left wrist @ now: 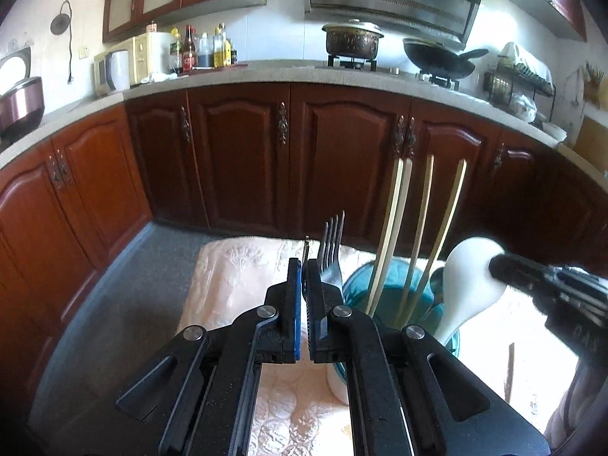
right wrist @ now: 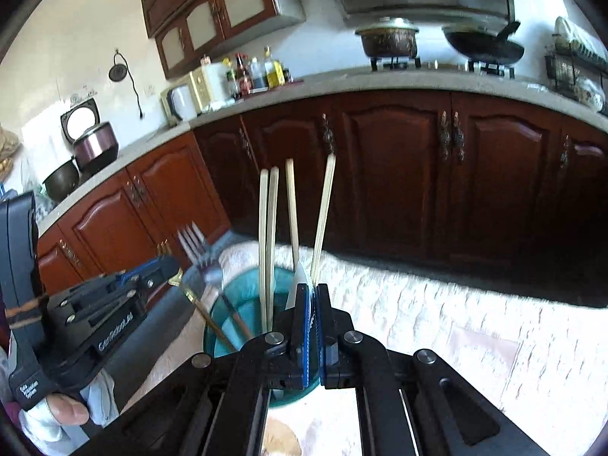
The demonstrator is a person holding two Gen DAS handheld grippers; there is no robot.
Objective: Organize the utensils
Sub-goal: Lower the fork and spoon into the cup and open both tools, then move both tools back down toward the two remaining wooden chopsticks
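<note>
A teal holder cup [left wrist: 383, 285] stands on the white cloth, with several pale chopsticks [left wrist: 418, 228] and a steel fork [left wrist: 333, 247] upright in it. My left gripper [left wrist: 304, 266] is shut on a thin gold-tipped utensil [left wrist: 306, 247] beside the fork, just left of the cup. My right gripper [left wrist: 505, 266] is shut on a white ceramic spoon [left wrist: 471, 277] at the cup's right rim. In the right wrist view the cup [right wrist: 243, 296], chopsticks [right wrist: 268, 247], fork [right wrist: 197, 250] and gold utensil [right wrist: 197, 304] show; the spoon [right wrist: 300, 285] sits edge-on between my right gripper [right wrist: 311, 292] pads. My left gripper [right wrist: 167, 262] is at left.
A white embroidered cloth [left wrist: 235, 273] covers the table; it also shows in the right wrist view [right wrist: 456, 323]. Dark wooden cabinets [left wrist: 342, 152] and a grey floor [left wrist: 125, 304] lie beyond the table. A counter carries a pot [left wrist: 351, 40], a wok [left wrist: 440, 59] and bottles [left wrist: 201, 49].
</note>
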